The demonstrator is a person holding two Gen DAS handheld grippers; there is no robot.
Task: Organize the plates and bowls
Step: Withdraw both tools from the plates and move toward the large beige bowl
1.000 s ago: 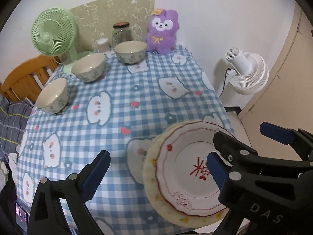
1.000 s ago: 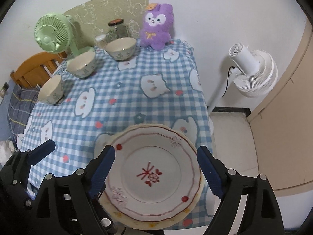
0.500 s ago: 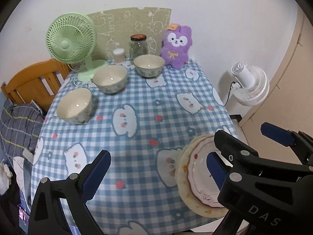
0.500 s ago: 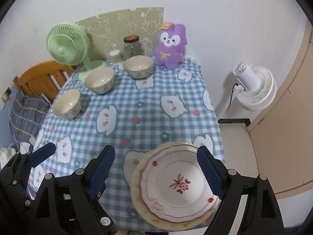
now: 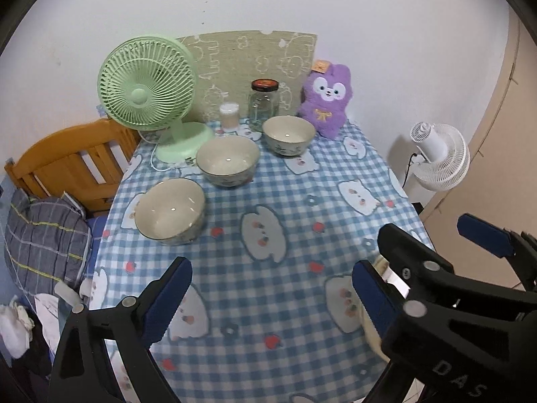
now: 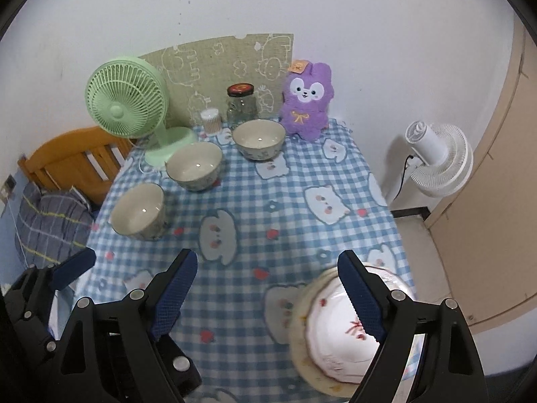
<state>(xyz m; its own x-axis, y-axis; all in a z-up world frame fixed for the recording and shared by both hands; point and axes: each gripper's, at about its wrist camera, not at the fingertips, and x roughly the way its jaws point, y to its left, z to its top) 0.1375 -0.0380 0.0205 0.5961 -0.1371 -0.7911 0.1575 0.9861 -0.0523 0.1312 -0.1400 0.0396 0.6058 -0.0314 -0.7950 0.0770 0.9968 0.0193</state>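
Three cream bowls stand in a diagonal row on the checked tablecloth (image 5: 285,302): a near one (image 5: 169,211) (image 6: 137,211), a middle one (image 5: 228,159) (image 6: 194,164) and a far one (image 5: 288,134) (image 6: 258,139). A white plate with red trim lies on a cream plate (image 6: 332,329) at the table's near right corner. In the left wrist view only a sliver of this stack (image 5: 369,332) shows. My left gripper (image 5: 268,288) is open and empty above the cloth. My right gripper (image 6: 268,288) is also open and empty, its right finger (image 6: 357,292) overlapping the plates in the view.
At the table's far end stand a green desk fan (image 5: 147,94), a glass jar (image 5: 263,104), a small white tub (image 5: 229,116) and a purple plush toy (image 5: 325,100). A white floor fan (image 5: 439,158) is to the right. A wooden bed frame (image 5: 67,164) and striped pillow (image 5: 43,235) are on the left.
Both grippers have drawn back and risen from the stacked plates, so more of the table shows. The plates have slid toward the lower right of both views. Both jaws stayed open.
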